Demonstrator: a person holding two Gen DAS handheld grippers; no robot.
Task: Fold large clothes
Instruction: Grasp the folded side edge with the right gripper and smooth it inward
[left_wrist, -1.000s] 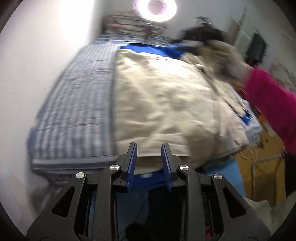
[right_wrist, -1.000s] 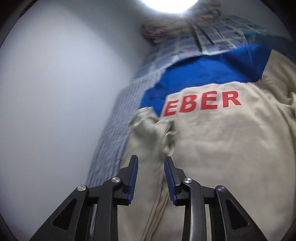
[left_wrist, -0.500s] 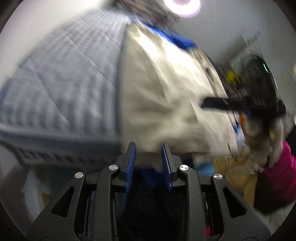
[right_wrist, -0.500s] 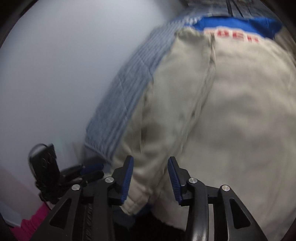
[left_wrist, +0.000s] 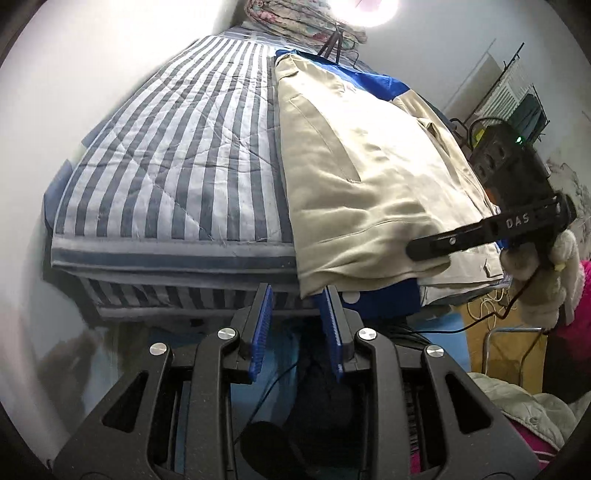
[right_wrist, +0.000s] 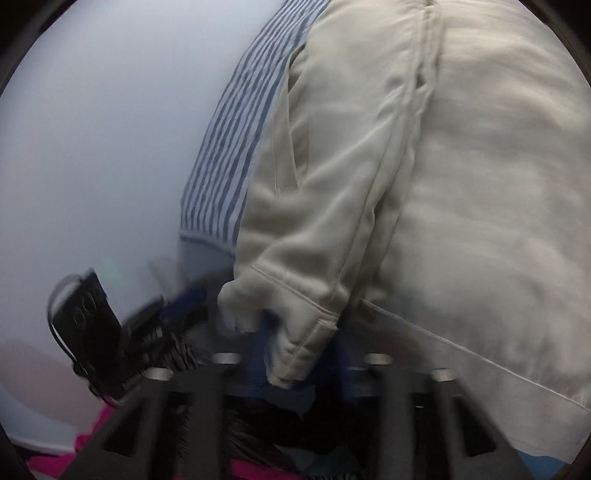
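A large beige jacket (left_wrist: 362, 177) lies along the right side of the striped bed cover (left_wrist: 184, 166), its hem hanging over the foot edge. My left gripper (left_wrist: 297, 325) is open just below that hem corner, with nothing pressed between its pads. In the right wrist view the jacket (right_wrist: 461, 184) fills the frame and its sleeve cuff (right_wrist: 299, 343) sits between the blurred jaws of my right gripper (right_wrist: 299, 354). These jaws are closing and the cuff fills the gap. From the left wrist, the right gripper (left_wrist: 421, 254) lies on the hem, held by a fuzzy-gloved hand (left_wrist: 546, 280).
A white wall (left_wrist: 74, 92) runs along the bed's left side. Folded bedding (left_wrist: 295, 18) is piled at the head under a ring lamp (left_wrist: 369, 7). A blue garment (left_wrist: 380, 85) shows under the jacket. A metal rack (left_wrist: 517, 92), cables and a padded coat (left_wrist: 517, 406) crowd the right.
The right gripper came down from the jacket's lettered chest to the near hem, and its jaws narrowed around the sleeve cuff. The left gripper sank toward the bed's foot edge.
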